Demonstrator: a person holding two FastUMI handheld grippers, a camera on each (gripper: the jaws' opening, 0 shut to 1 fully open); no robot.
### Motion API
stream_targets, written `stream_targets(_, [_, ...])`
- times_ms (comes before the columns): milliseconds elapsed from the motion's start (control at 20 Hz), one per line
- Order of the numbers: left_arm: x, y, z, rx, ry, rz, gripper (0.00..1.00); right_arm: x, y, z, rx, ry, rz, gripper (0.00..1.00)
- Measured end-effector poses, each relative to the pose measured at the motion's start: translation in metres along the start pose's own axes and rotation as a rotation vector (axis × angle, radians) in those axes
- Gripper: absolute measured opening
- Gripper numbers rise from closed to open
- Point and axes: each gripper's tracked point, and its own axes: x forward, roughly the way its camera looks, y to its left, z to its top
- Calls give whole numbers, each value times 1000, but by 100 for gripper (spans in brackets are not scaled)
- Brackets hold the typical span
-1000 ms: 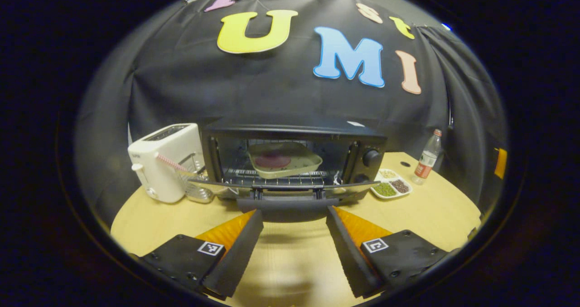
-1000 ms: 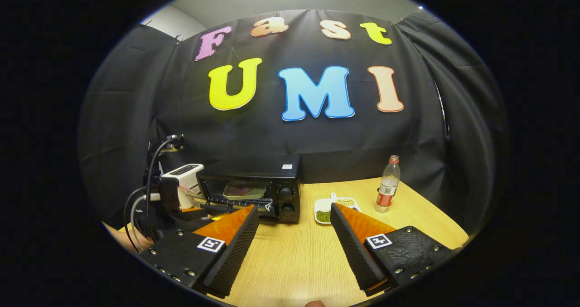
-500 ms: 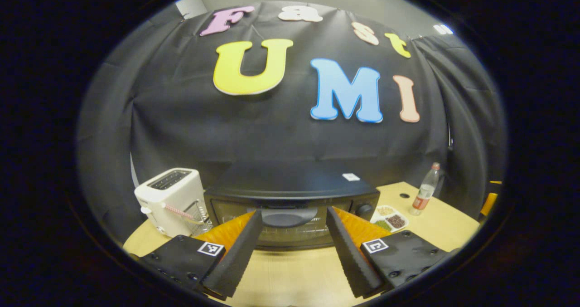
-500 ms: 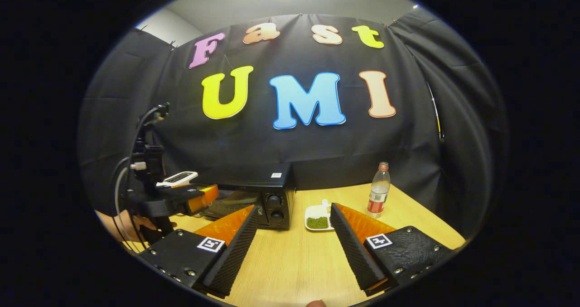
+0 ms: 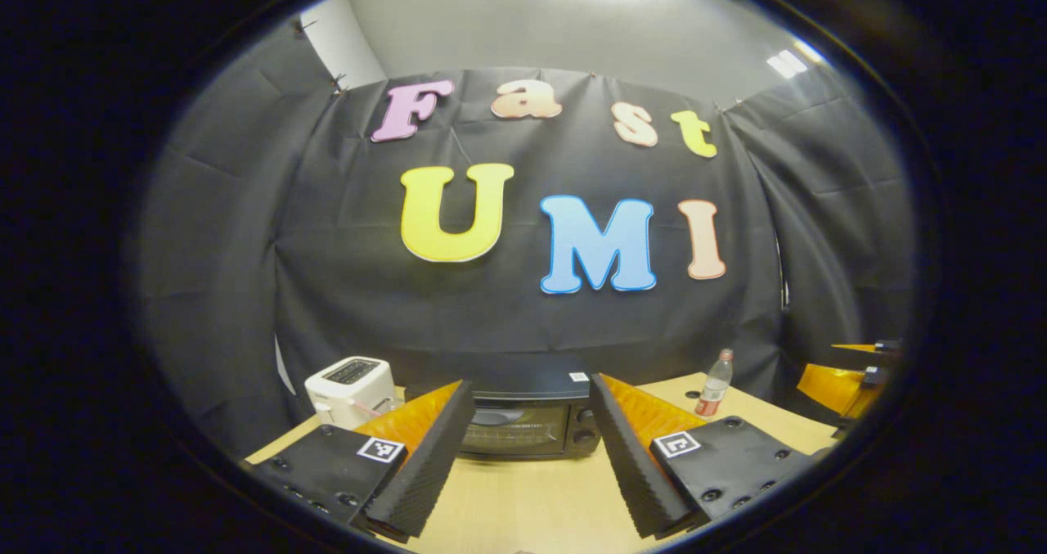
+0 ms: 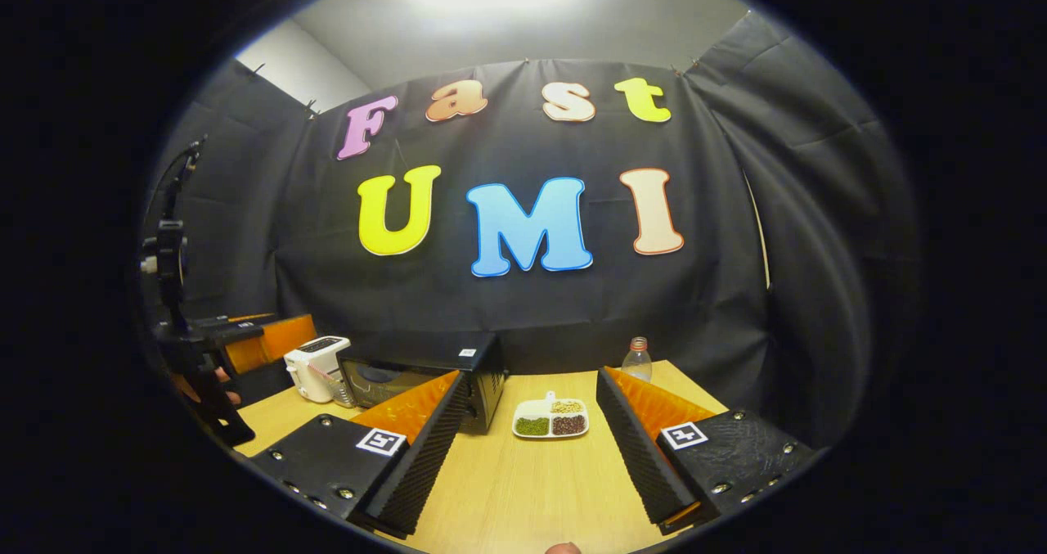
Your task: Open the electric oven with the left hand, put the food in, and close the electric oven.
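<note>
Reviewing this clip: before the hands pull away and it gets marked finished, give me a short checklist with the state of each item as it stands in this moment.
1. Oven door shut: ok, the glass front stands flush in the left gripper view.
2. Food inside the oven: cannot tell, the glass is dark and too small to see through.
3. Left gripper free of the oven: ok, jaws open, nothing between them, table showing between it and the door.
4. Right gripper empty: ok, jaws open over bare table.
5. Things beside the oven upright: ok, toaster, bottle and snack tray stand undisturbed.
</note>
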Motion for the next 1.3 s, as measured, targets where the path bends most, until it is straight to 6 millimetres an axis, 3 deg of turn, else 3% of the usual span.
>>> stream_targets(200, [-54,-6,22,-5,-47,29,99,-26,-2,14,-26,-37,18,98])
stream_targets(450, [-107,13,30,36,-73,64,99,-52,11,21,-5,-78,16,98])
stream_targets(500, [-114,15,30,38,-75,64,95,-56,13,20,-3,-75,6,98])
stream_targets(600, [-121,18,31,43,-78,49,99,-65,22,24,3,-90,1,98])
stream_targets(750, [-127,26,31,35,-79,36,90,-75,29,23,9,-96,-23,98])
stream_targets(800, [-128,28,31,24,-78,29,99,-77,34,24,11,-100,-24,98])
stream_targets(1300, [-140,53,37,27,-108,20,99,-86,61,33,-1,-124,-34,98])
